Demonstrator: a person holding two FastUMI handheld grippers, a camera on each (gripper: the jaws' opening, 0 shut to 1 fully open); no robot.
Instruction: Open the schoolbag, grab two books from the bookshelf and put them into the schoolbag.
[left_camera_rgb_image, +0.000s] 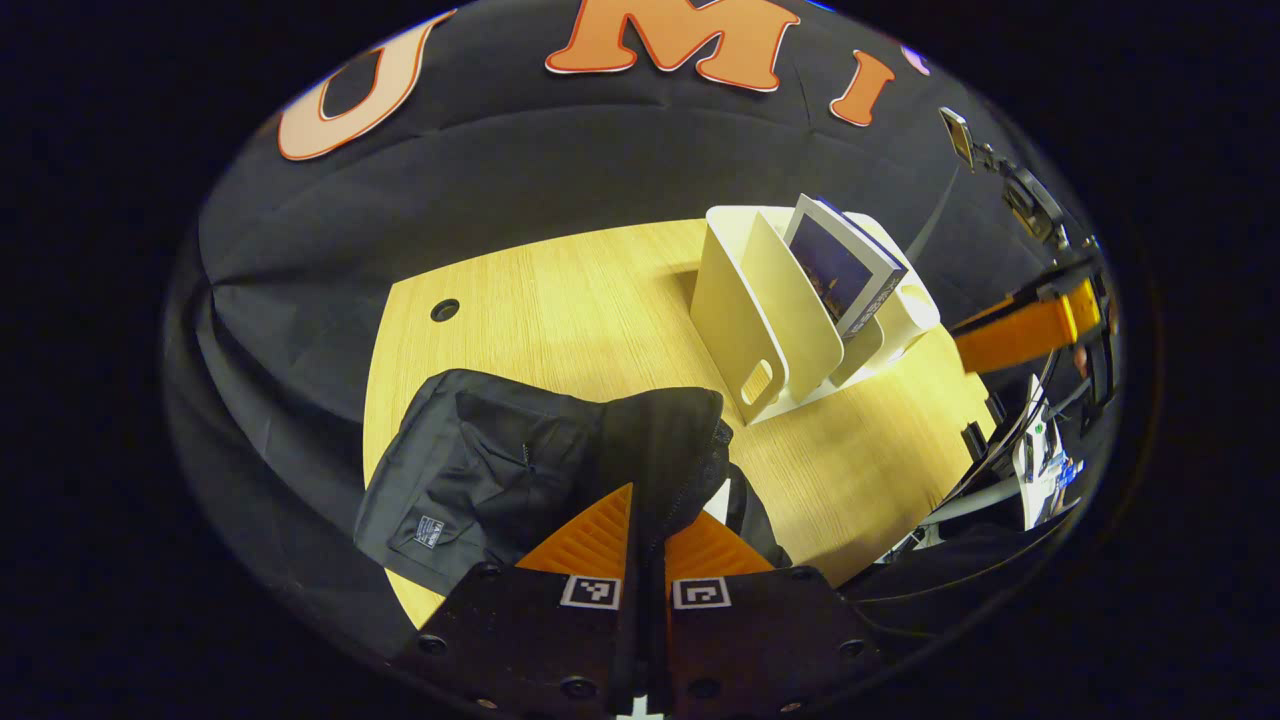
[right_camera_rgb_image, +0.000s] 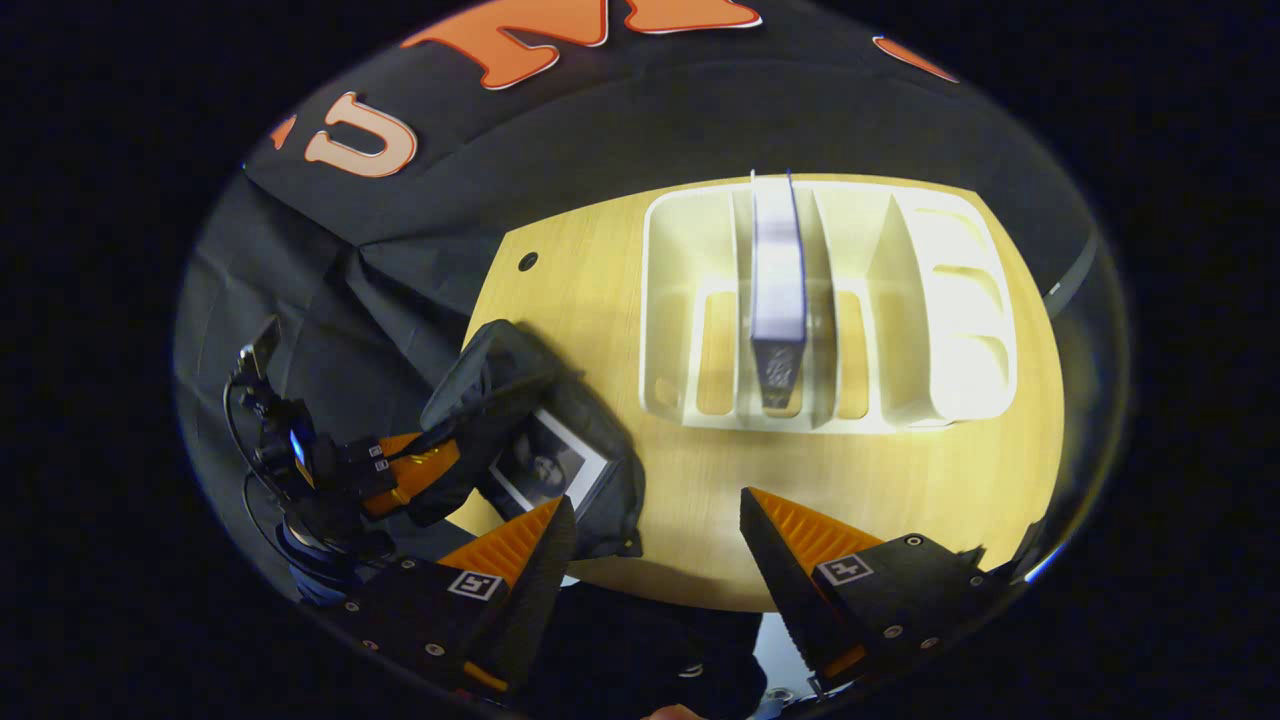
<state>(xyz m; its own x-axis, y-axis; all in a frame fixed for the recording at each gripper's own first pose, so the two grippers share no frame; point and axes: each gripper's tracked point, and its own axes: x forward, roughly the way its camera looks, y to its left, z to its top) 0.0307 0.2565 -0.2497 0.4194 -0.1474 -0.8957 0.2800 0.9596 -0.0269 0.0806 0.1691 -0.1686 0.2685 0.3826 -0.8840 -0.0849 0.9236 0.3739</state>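
Left claw (left_camera_rgb_image: 648, 520) pinches the schoolbag (left_camera_rgb_image: 520, 460) flap up; right claw (right_camera_rgb_image: 655, 530) gapes wide, holding nothing, over bare surface (right_camera_rgb_image: 880, 480) before the bookshelf (right_camera_rgb_image: 920, 300). One book (right_camera_rgb_image: 777, 280) stands there, another (right_camera_rgb_image: 550, 465) inside the schoolbag; label unreadable.

A recording booth: black cloth wall (left_camera_rgb_image: 560, 170) behind a wooden table (left_camera_rgb_image: 560, 310), cabled gear (left_camera_rgb_image: 1040, 460) alongside.

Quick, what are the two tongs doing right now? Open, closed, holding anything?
Left tongs: closed on the schoolbag flap, holding it up.
Right tongs: open, holding nothing, above the table.
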